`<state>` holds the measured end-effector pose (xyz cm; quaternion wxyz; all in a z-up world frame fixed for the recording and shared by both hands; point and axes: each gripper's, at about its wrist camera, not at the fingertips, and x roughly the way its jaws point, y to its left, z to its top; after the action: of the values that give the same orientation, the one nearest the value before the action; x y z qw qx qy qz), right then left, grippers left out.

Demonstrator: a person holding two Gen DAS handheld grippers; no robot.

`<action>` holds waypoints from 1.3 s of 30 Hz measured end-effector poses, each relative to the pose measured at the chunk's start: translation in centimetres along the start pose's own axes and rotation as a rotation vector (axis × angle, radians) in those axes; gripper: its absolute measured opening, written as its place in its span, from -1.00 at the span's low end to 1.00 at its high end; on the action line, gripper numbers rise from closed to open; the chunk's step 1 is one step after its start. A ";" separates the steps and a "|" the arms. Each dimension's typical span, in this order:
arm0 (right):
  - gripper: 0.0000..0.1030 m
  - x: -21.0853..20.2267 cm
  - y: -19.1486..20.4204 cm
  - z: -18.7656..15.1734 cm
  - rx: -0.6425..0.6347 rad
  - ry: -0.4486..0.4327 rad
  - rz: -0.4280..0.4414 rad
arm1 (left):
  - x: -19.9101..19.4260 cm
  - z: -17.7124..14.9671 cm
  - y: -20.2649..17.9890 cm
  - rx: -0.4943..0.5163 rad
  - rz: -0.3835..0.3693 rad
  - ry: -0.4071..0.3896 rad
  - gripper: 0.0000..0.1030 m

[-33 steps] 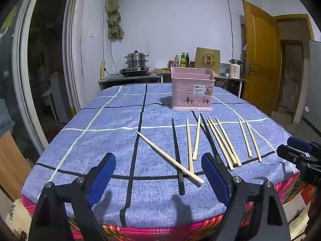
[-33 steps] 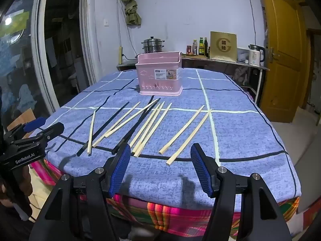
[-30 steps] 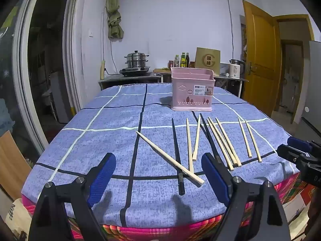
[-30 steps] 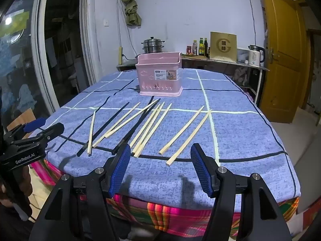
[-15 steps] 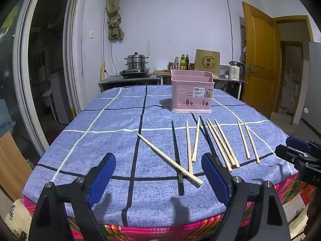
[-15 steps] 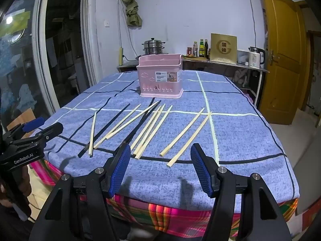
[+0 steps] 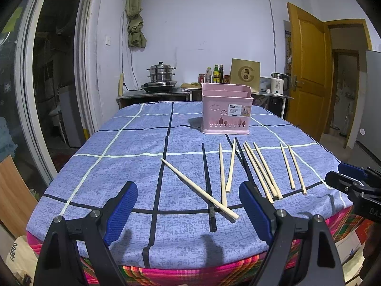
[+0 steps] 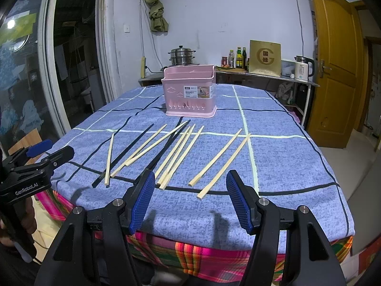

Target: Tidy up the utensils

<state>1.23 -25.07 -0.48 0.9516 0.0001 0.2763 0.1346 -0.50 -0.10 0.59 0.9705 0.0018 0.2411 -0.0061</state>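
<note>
Several wooden chopsticks point(image 7: 260, 169) point(image 8: 176, 153) and two black chopsticks point(image 7: 207, 178) point(image 8: 123, 153) lie spread on a blue checked tablecloth point(image 7: 123, 166) point(image 8: 285, 157). A pink utensil basket point(image 7: 226, 112) point(image 8: 190, 90) stands upright behind them. My left gripper point(image 7: 188, 212) hangs open over the table's near edge, in front of a slanted wooden chopstick point(image 7: 197, 188). My right gripper point(image 8: 190, 200) is open too, just before the rightmost pair of chopsticks point(image 8: 221, 160). Neither holds anything.
The other gripper shows at the edge of each view point(image 7: 354, 186) point(image 8: 33, 164). Behind the table a counter carries a steel pot point(image 7: 160, 72), bottles point(image 7: 215, 74), a brown box point(image 7: 245, 75) and a kettle point(image 7: 277, 87). An orange door point(image 7: 307, 71) stands at the right.
Both grippers have drifted slightly; the views shifted a little. The chopsticks and the basket have not moved, and both grippers stay open.
</note>
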 end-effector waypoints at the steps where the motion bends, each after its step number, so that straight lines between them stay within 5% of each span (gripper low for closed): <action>1: 0.22 -0.1 0.0 0.1 0.000 0.000 -0.001 | 0.0 0.0 0.0 0.000 0.001 -0.001 0.70; 39: 0.22 -0.4 -0.1 0.0 0.001 -0.010 -0.005 | -0.1 -0.1 -0.6 0.000 -0.010 0.001 0.70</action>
<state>0.90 -25.32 -0.26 0.9533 0.0004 0.2715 0.1320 -0.64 -0.70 0.53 0.9703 0.0006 0.2417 -0.0109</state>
